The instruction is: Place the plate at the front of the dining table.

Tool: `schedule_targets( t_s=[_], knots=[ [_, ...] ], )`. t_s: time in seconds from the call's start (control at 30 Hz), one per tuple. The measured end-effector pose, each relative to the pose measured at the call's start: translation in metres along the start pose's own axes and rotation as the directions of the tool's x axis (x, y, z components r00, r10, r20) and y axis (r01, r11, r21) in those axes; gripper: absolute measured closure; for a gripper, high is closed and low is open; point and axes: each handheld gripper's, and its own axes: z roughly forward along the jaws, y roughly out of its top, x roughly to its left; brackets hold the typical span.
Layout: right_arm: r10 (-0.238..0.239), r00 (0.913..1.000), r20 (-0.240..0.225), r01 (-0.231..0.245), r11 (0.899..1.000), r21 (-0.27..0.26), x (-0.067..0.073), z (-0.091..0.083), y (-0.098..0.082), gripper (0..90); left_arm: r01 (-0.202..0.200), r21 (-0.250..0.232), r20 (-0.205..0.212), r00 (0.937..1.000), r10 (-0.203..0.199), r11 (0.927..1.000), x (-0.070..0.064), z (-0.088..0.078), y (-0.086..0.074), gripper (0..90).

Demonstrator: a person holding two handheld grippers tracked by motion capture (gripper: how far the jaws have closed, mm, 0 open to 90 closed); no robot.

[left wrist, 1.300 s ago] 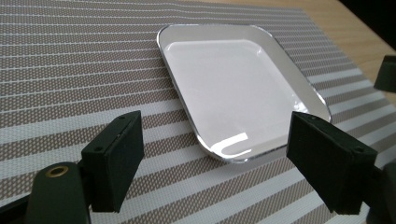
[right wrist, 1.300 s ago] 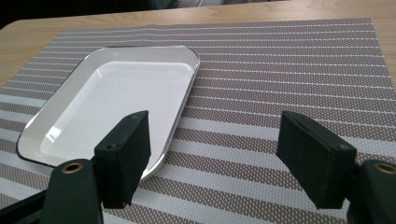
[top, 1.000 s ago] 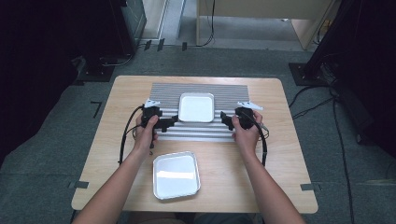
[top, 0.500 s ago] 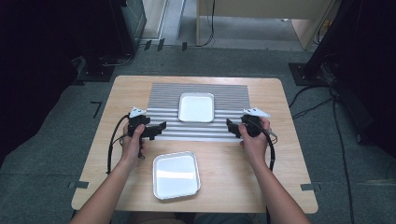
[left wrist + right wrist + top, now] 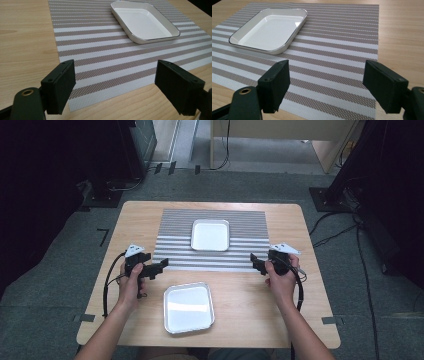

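Note:
A white square dish (image 5: pixel 210 234) sits on the striped placemat (image 5: pixel 175 230) at the middle of the wooden table (image 5: pixel 300 230). Nearer the person lies a metal tray (image 5: pixel 188 306) on bare wood. My left gripper (image 5: pixel 161 265) hovers at the mat's near left corner, jaws open and empty. My right gripper (image 5: pixel 255 263) is at the mat's near right corner, also open and empty. The left gripper view has the dish (image 5: pixel 143 21) up right beyond the open left gripper (image 5: pixel 115 87). In the right gripper view the dish (image 5: pixel 270 30) lies up left past the open right gripper (image 5: pixel 325 87).
Cables trail from both grippers along the forearms. Dark equipment and floor cables surround the table, and a wooden cabinet (image 5: pixel 280 135) stands at the back. Bare wood lies left and right of the mat.
Both hands have drawn back from the white dish, outward and toward the person; the left went farther left, the right farther right. The dish and tray have not moved.

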Motion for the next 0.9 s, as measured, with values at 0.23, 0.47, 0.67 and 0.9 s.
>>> schedule_targets(
  t_s=[0.23,0.47,0.67,0.9],
  knots=[
    [0.010,0.9999,-0.001,-0.010,1.000,-0.006,-0.010,-0.013,-0.009,22.3,-0.001,0.001,-0.008,1.0000,0.001,1.0000,0.005,-0.012,-0.009,16.5],
    [0.029,0.9996,0.007,-0.029,1.000,-0.011,-0.019,-0.026,-0.019,22.7,0.014,-0.009,-0.019,0.9997,-0.014,0.9999,0.011,-0.024,-0.017,16.2],
    [0.032,0.9994,0.016,-0.032,0.999,-0.009,-0.023,-0.034,-0.028,22.9,0.022,-0.006,-0.024,0.9995,-0.022,0.9997,0.014,-0.030,-0.029,16.2],
    [0.028,0.9993,0.026,-0.028,1.000,-0.006,-0.027,-0.044,-0.039,23.0,0.037,-0.003,-0.031,0.9989,-0.037,0.9993,0.019,-0.039,-0.044,16.2]
  ],
)
